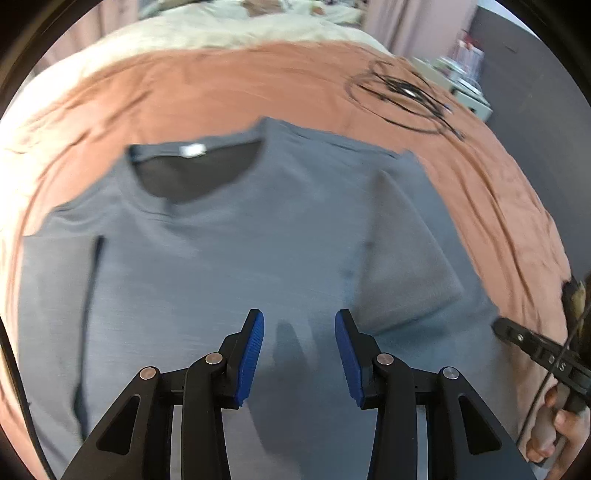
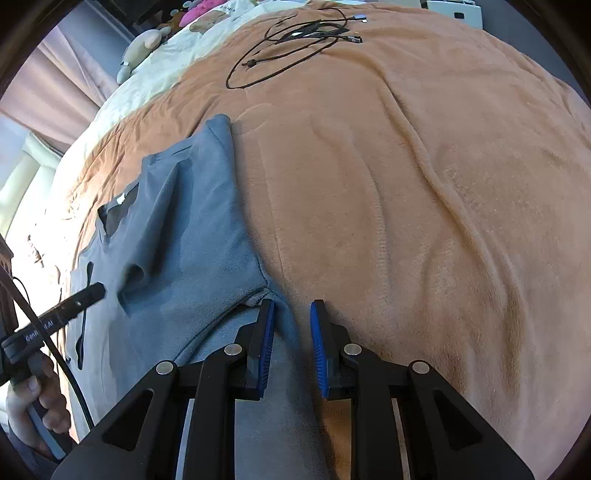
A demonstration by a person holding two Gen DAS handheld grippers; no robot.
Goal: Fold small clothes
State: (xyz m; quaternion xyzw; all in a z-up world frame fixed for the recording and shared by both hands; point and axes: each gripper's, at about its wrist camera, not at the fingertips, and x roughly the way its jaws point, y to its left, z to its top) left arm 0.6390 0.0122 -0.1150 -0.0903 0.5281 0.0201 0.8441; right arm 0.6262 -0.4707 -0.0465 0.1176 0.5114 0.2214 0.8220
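A grey T-shirt point(image 1: 221, 258) lies flat, front up, on an orange blanket point(image 1: 258, 85), collar and white label at the far side. One sleeve is folded in over the body on the right. My left gripper point(image 1: 299, 325) hovers open over the shirt's middle with nothing between its blue pads. In the right wrist view the shirt point(image 2: 192, 240) fills the left side. My right gripper point(image 2: 291, 314) stands at its side edge, jaws narrowly apart. The grey hem runs between the fingers, and the pads do not visibly press on it.
Black cables point(image 2: 295, 37) lie coiled on the blanket point(image 2: 406, 184) far beyond the shirt, also seen as cables point(image 1: 402, 96). Cream bedding point(image 1: 221, 29) and soft toys point(image 2: 144, 40) sit at the head end. A hand point(image 2: 33, 398) holds the left tool.
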